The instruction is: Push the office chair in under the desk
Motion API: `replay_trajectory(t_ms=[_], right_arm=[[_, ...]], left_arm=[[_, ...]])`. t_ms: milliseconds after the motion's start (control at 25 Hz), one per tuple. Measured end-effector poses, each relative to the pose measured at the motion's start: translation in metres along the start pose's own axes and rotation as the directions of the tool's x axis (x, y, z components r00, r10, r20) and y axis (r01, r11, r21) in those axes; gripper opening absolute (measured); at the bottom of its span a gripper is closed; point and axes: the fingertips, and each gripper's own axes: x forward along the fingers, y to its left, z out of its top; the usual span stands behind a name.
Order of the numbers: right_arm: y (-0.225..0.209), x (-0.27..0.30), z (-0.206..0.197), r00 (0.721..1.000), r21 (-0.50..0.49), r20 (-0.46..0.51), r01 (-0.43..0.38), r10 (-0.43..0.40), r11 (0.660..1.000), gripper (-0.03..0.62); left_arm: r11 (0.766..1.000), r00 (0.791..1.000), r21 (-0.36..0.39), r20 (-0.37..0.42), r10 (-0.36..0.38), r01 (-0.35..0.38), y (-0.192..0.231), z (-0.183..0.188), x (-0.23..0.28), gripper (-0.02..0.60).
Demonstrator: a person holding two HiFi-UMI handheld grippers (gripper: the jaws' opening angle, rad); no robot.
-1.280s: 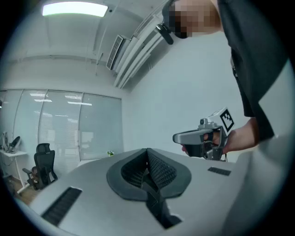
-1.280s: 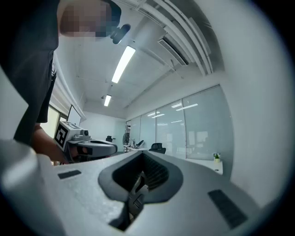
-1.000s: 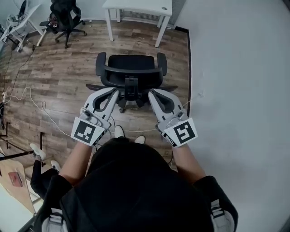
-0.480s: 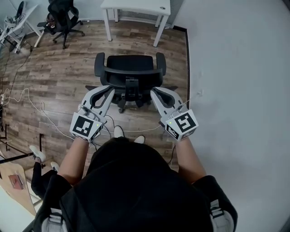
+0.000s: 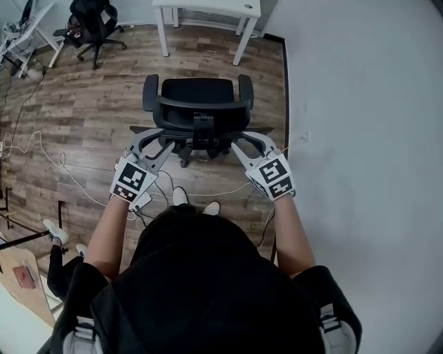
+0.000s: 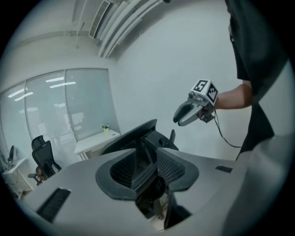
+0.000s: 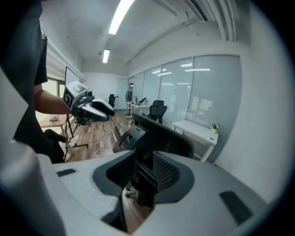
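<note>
Black plastic chair on grained wood planks, beside a matt white wall

The chair [image 5: 197, 104] has a matt black plastic frame and armrests. Its seat is a dull, even black that looks like cloth, and its back is too dark to tell weave from solid. The floor [image 5: 83, 117] is brown-grey planks with clear wood grain and a low sheen. The wall [image 5: 360, 104] is smooth, matt white. The tabletop [image 5: 208, 4] is smooth and white with a slight gloss, on plain white legs whose material cannot be told. The glass panels [image 7: 212, 92] look frosted and faintly reflect the ceiling lights. The shirt [image 5: 201, 276] is matt black cloth. The cables [image 5: 41, 148] are thin, smooth and white.
</note>
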Motion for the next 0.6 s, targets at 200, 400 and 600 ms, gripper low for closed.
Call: replay_trajectory(t_ms=[200,400,600], right_arm=[[0.0,0.019,-0.031,0.984,-0.121,-0.176,-0.056,0.034,0.991,0.106],[-0.018,0.034,-0.059,0.939,-0.327,-0.344,-0.122,0.003,0.937,0.106],[-0.03,0.048,-0.08,0.885,-0.447,-0.466,-0.243,0.008,0.861,0.119]], left_arm=[[0.993,0.985,0.092,-0.158,-0.063,0.078,0.0,-0.043,0.013,0.17],[0.949,0.947,0.271,-0.315,-0.069,0.159,0.014,-0.078,0.024,0.172],[0.891,0.901,0.369,-0.424,-0.093,0.265,0.025,-0.102,0.031,0.184]])
